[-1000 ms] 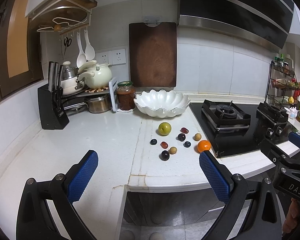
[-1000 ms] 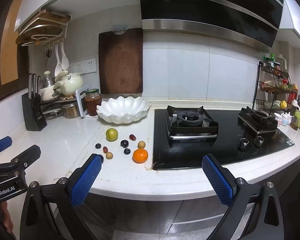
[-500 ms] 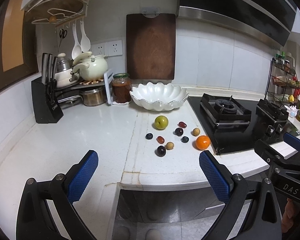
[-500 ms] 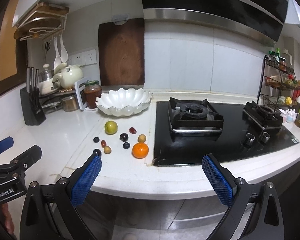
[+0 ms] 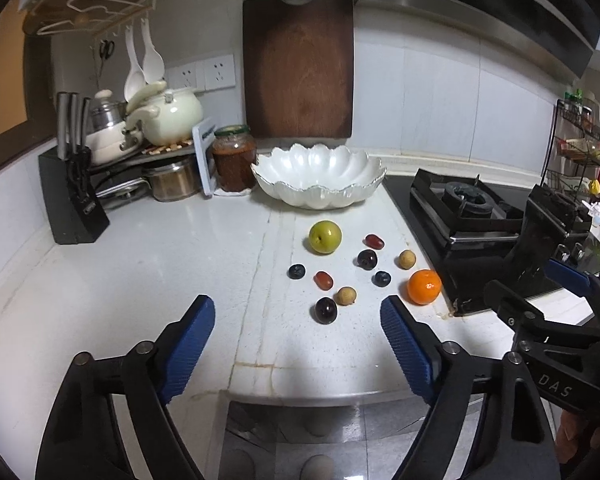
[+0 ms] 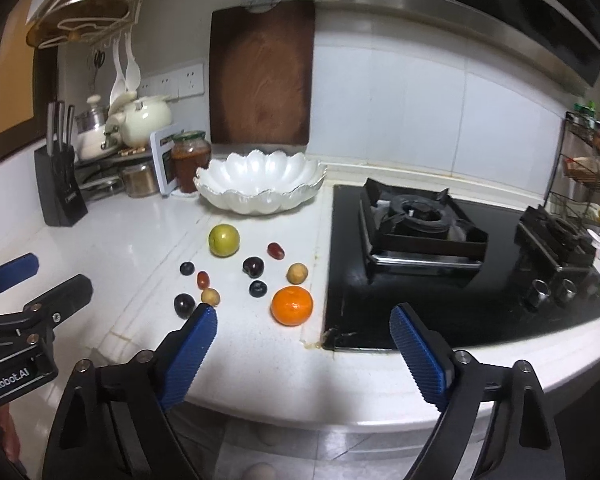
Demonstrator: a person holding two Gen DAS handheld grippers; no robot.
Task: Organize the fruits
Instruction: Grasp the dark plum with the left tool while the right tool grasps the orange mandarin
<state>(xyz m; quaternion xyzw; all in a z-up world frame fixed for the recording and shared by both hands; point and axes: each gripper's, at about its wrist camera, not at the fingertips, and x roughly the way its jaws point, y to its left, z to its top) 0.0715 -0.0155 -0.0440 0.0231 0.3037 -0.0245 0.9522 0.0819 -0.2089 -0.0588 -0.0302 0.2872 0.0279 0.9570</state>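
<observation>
Several fruits lie loose on the white counter [image 5: 160,280] in front of a white scalloped bowl [image 5: 318,178] [image 6: 260,184]: a green apple [image 5: 325,237] [image 6: 224,240], an orange [image 5: 424,287] [image 6: 292,305], dark plums [image 5: 326,310], red grapes [image 5: 323,280], blueberries [image 5: 296,271] and tan longans [image 5: 346,295]. My left gripper [image 5: 298,312] hovers over the counter's front edge, short of the fruit, jaws closing with nothing between them. My right gripper [image 6: 303,320] hangs just before the orange, jaws closing too, empty.
A black gas hob [image 6: 440,240] fills the counter right of the fruit. A knife block [image 5: 72,196], pots [image 5: 168,112], a sauce jar [image 5: 234,158] and a leaning wooden cutting board [image 5: 298,68] line the back. A spice rack [image 6: 588,160] stands far right.
Both grippers have moved forward and down toward the counter, so the fruit looms larger. Both pairs of jaws have narrowed somewhat and hold nothing.
</observation>
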